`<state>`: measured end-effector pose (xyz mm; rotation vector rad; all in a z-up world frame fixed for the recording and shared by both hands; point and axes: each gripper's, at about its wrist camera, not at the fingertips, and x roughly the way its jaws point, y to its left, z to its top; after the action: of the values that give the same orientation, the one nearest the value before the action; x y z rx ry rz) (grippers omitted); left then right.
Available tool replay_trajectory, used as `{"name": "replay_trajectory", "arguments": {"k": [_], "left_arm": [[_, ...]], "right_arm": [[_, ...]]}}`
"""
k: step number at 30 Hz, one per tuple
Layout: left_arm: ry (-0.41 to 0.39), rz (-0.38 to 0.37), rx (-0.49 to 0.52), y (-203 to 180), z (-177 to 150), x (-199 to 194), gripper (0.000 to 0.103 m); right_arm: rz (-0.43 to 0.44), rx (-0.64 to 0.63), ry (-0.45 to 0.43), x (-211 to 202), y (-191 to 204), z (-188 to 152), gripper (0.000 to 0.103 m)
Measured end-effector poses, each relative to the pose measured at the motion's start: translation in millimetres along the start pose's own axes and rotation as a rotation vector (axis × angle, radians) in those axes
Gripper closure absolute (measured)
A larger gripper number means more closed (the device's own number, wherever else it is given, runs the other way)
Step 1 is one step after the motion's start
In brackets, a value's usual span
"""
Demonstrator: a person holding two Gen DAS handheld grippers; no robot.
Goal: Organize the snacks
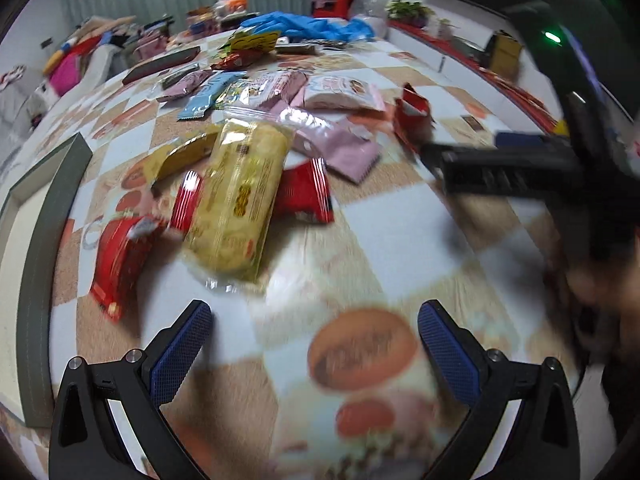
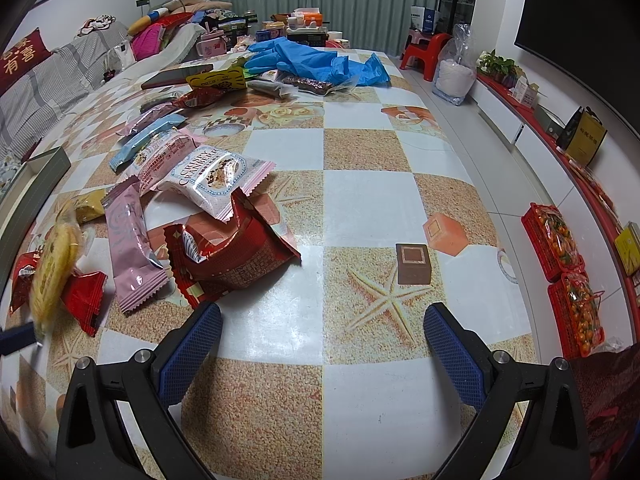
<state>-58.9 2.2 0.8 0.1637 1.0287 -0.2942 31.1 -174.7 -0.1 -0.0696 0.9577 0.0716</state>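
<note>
Only rightward, orange crates [image 2: 560,240]; left tool [image 1: 316,332] and right tool [image 2: 322,334] apart, empty.

White-pink packet [image 2: 212,178]: "CRISPY CRANBERRY"; red cushion [image 2: 22,58]: "有喜".

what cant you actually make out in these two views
- Left wrist view: printing on the yellow snack pack is smeared by motion blur.
- Left wrist view: inside of the grey box is cut off by the left edge.
- Right wrist view: the same pack is blurred at the left edge.
</note>
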Motion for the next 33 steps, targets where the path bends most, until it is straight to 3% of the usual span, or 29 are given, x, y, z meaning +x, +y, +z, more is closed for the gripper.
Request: {"name": "replay_trajectory", "arguments": {"k": [4,7,13,18,25,27,31,33], "left_arm": [[0.009,-0.044,0.044,24.0,-20.4,-14.8,0.000],[0.037,-0.024,0.026,54.5,-22.0,-16.0,0.000],[0.080,0.017,-0.050,107.6,1.6,-0.9,0.000],[0.094,0.029,-0.068,112.8,24.5,14.4,0.000],[0.036,0.016,-0.056,101.8,29.1,16.4,0.002],[0.019,0.020,-0.066,103.0,28.3,14.0,0.006],[-0.008,0.035,-0.083,105.8,28.2,8.5,0.024],[-0.016,0.042,-0.093,106.7,28.1,8.3,0.025]], "right_arm": [[0.000,0.000,0.000,-0.1,0.0,0.0,0.001],[0.000,0.000,0.000,-0.1,-0.2,-0.1,0.001],[0.000,0.000,0.000,-0.2,-0.3,-0.1,0.001],[0.000,0.000,0.000,-0.3,-0.3,-0.1,0.001],[0.000,0.000,0.000,-0.4,-0.3,-0.1,0.001],[0.000,0.000,0.000,-0.4,-0.2,0.0,0.001],[0.000,0.000,0.000,-0.2,-0.2,0.1,0.001],[0.000,0.000,0.000,-0.2,-0.1,0.1,0.001]]}}
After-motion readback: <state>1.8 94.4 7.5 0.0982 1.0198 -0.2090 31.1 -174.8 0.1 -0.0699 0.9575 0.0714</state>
